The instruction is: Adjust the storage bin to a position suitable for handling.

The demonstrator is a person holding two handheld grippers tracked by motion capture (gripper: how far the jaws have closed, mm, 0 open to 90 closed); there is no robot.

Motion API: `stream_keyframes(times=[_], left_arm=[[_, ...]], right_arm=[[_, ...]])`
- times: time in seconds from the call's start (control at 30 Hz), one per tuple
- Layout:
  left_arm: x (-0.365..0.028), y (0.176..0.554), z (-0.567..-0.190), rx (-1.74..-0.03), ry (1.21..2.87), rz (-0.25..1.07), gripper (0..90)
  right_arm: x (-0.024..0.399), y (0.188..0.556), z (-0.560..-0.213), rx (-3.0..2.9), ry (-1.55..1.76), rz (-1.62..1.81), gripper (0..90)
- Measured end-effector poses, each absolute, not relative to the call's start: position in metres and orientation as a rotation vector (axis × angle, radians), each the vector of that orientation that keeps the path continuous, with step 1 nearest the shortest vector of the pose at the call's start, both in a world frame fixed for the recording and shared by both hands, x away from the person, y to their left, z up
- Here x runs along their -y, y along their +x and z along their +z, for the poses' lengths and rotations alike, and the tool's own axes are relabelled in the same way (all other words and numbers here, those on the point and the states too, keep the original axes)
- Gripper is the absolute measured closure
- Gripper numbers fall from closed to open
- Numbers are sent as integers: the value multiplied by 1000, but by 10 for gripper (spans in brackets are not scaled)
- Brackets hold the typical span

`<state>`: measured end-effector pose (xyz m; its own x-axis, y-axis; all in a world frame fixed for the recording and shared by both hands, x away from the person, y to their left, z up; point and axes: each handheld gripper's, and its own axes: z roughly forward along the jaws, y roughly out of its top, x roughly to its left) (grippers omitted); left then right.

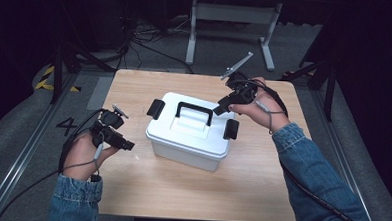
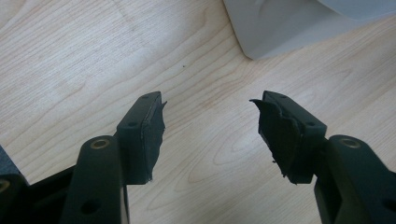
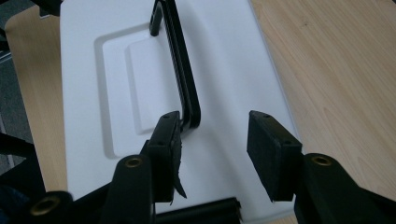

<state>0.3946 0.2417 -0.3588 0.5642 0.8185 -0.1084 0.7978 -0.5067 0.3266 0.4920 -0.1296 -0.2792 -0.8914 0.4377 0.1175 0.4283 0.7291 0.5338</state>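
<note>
A white lidded box [image 1: 188, 132] stands in the middle of the wooden table [image 1: 261, 183], with a black carry handle [image 1: 194, 110] on its lid and a black latch at each end [image 1: 155, 108] [image 1: 231, 128]. My right gripper [image 1: 219, 110] hovers over the box's right end, open. In the right gripper view its jaws [image 3: 212, 140] straddle bare lid [image 3: 224, 56] just beside the near end of the handle [image 3: 180, 60]. My left gripper [image 1: 127, 145] rests left of the box, open over bare wood [image 2: 210, 126], and a corner of the box [image 2: 280, 23] lies ahead of it.
The table's edges are close on every side of the box. Beyond the far edge stand a metal frame [image 1: 233, 22] and loose cables on the floor. A floor marking "4" [image 1: 67, 125] lies left of the table.
</note>
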Motion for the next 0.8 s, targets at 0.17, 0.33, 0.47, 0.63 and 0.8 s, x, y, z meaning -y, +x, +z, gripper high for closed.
stream_keyframes(times=[0.17,0.33,0.47,0.63,0.8], left_arm=[[-243,392,-359,-1342,2439,67,411],[-246,391,-361,-1344,2437,72,411],[-247,390,-361,-1347,2438,69,410],[-246,392,-361,-1340,2444,74,410],[-245,394,-362,-1328,2465,81,409]], right_arm=[[115,496,-283,-2930,702,895,553],[99,500,-289,-2960,681,879,554],[84,503,-295,-2987,658,846,566],[73,505,-298,-3000,647,815,586],[67,506,-300,-3001,627,786,667]])
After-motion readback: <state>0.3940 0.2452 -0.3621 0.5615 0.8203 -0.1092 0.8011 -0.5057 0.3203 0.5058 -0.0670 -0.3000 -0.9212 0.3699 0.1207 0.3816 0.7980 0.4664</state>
